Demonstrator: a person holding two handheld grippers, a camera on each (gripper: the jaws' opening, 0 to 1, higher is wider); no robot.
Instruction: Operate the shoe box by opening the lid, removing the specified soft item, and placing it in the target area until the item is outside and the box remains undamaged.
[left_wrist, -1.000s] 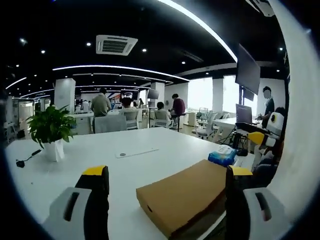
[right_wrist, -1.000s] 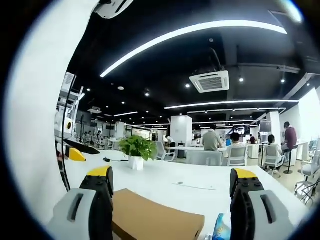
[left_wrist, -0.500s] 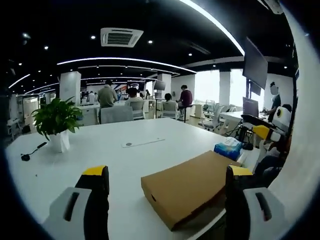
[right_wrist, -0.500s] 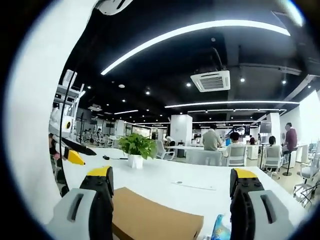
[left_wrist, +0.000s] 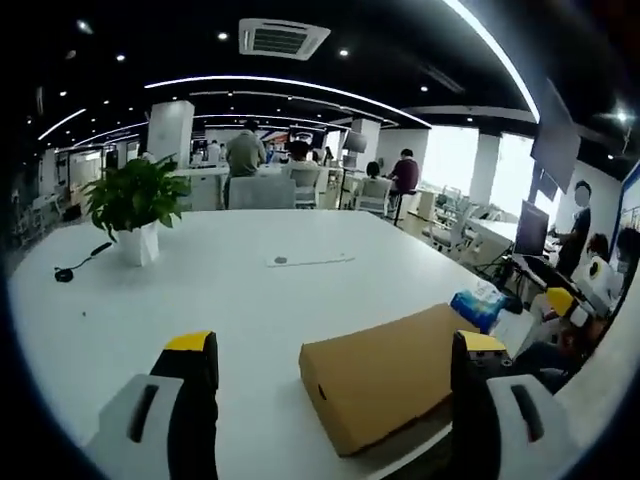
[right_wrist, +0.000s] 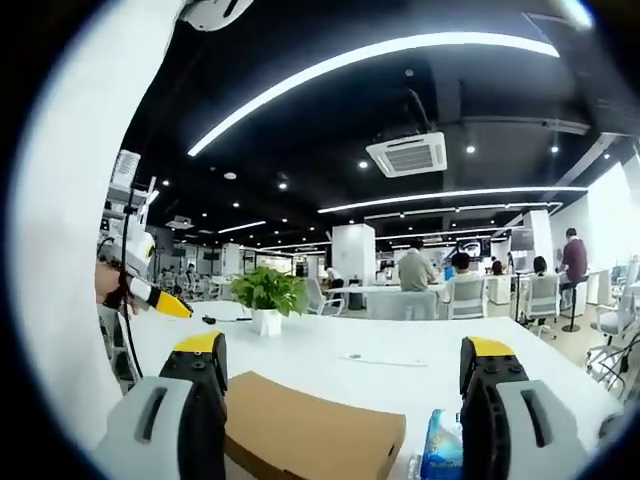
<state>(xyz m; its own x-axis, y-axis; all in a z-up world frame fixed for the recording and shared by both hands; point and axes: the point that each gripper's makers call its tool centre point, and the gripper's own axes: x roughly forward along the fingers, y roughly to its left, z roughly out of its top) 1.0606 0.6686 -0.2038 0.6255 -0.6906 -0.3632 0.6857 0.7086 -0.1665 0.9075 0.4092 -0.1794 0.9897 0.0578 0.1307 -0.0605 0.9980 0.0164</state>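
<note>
A brown cardboard shoe box (left_wrist: 385, 375) lies with its lid down on the white table (left_wrist: 230, 300), near the table's edge. In the left gripper view my left gripper (left_wrist: 335, 370) stands open, its jaws wide apart on either side of the box and short of it. The right gripper view has the same box (right_wrist: 315, 438) low between the jaws of my right gripper (right_wrist: 340, 372), which is open and holds nothing. The soft item is hidden inside the box.
A blue tissue pack (left_wrist: 477, 305) lies just beyond the box, also visible as a blue pack (right_wrist: 440, 445). A potted plant (left_wrist: 135, 205) and a black cable (left_wrist: 70, 268) sit at the far left. A flat white card (left_wrist: 308, 261) lies mid-table. People sit at desks behind.
The left gripper's camera has tilted down and turned, so the table fills more of that view and the box sits a bit further right. The right view has shifted only slightly. Both grippers stay open.
</note>
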